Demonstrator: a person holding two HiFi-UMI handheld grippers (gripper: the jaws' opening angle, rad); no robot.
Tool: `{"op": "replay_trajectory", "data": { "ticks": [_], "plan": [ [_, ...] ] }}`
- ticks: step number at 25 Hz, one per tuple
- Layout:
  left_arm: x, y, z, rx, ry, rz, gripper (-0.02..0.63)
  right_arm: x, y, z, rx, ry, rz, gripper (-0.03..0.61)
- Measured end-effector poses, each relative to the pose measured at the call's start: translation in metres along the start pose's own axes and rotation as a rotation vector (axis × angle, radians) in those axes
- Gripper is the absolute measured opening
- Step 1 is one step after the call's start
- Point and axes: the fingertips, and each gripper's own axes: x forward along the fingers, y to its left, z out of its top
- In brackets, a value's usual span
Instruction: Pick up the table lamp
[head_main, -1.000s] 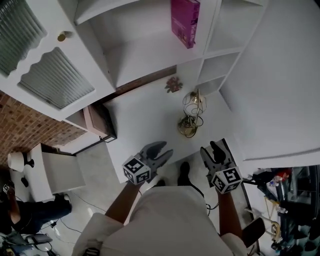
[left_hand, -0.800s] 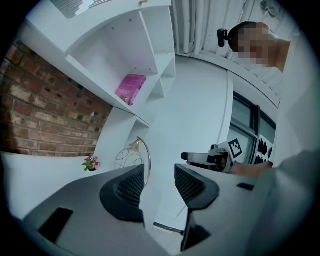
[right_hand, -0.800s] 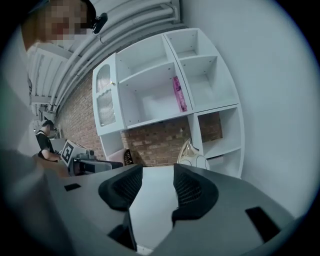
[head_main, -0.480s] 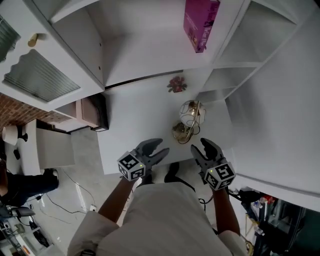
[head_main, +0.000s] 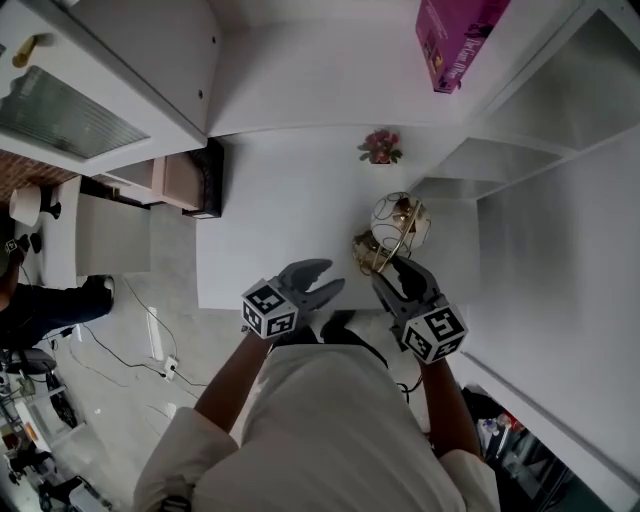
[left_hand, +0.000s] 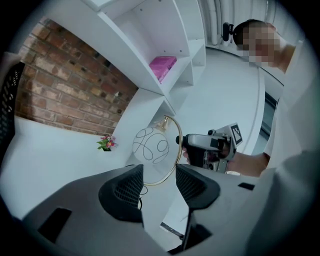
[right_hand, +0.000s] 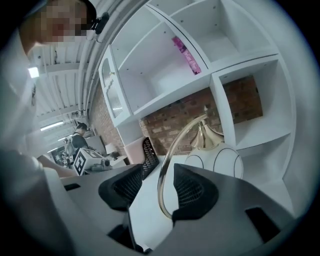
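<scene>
No word or number can be read anywhere. The magenta box (head_main: 455, 40) on the shelf beyond the table lamp (head_main: 398, 228) carries pale print, too small to read. The cube (head_main: 270, 308) on the left gripper (head_main: 330, 277) and the cube (head_main: 435, 333) on the right gripper (head_main: 395, 275), nearer than the lamp, show only black-and-white square markers.

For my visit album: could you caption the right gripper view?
Right gripper, jaws open, straddles the gold hoop of the table lamp, with white shelves behind.

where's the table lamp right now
In the head view the table lamp stands toward the right of the white desk, just ahead of the right gripper, with the small flower plant beyond it.
</scene>
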Motion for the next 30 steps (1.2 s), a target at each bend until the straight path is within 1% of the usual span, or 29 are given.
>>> {"op": "replay_trajectory", "data": {
  "ticks": [4,10,14,18,20,21,22,23,25,30],
  "plan": [
    [0.008,0.014,-0.015,-0.069,0.014,0.001,0.207,0.017,-0.001,0.003,0.031,-0.001,0.049,0.209],
    [0.025,0.033,-0.044,-0.151,0.073,-0.035,0.206,0.035,-0.006,0.013,0.133,-0.027,0.100,0.200],
    [0.037,0.047,-0.061,-0.214,0.098,-0.055,0.204,0.043,-0.004,0.021,0.216,-0.049,0.144,0.166],
    [0.051,0.065,-0.081,-0.282,0.126,-0.065,0.207,0.050,-0.003,0.029,0.265,-0.064,0.181,0.137],
    [0.056,0.074,-0.094,-0.308,0.144,-0.059,0.209,0.052,-0.003,0.032,0.275,-0.067,0.193,0.108],
    [0.058,0.078,-0.099,-0.317,0.150,-0.055,0.209,0.052,-0.003,0.034,0.278,-0.067,0.196,0.074],
    [0.061,0.081,-0.102,-0.324,0.154,-0.053,0.209,0.053,-0.004,0.035,0.284,-0.067,0.199,0.042],
    [0.064,0.084,-0.105,-0.331,0.156,-0.053,0.209,0.054,-0.005,0.037,0.293,-0.067,0.201,0.031],
    [0.069,0.087,-0.109,-0.353,0.152,-0.052,0.209,0.054,-0.006,0.038,0.310,-0.066,0.203,0.018],
    [0.076,0.097,-0.117,-0.404,0.145,-0.039,0.210,0.055,-0.008,0.039,0.322,-0.053,0.170,0.000]
  ]
}}
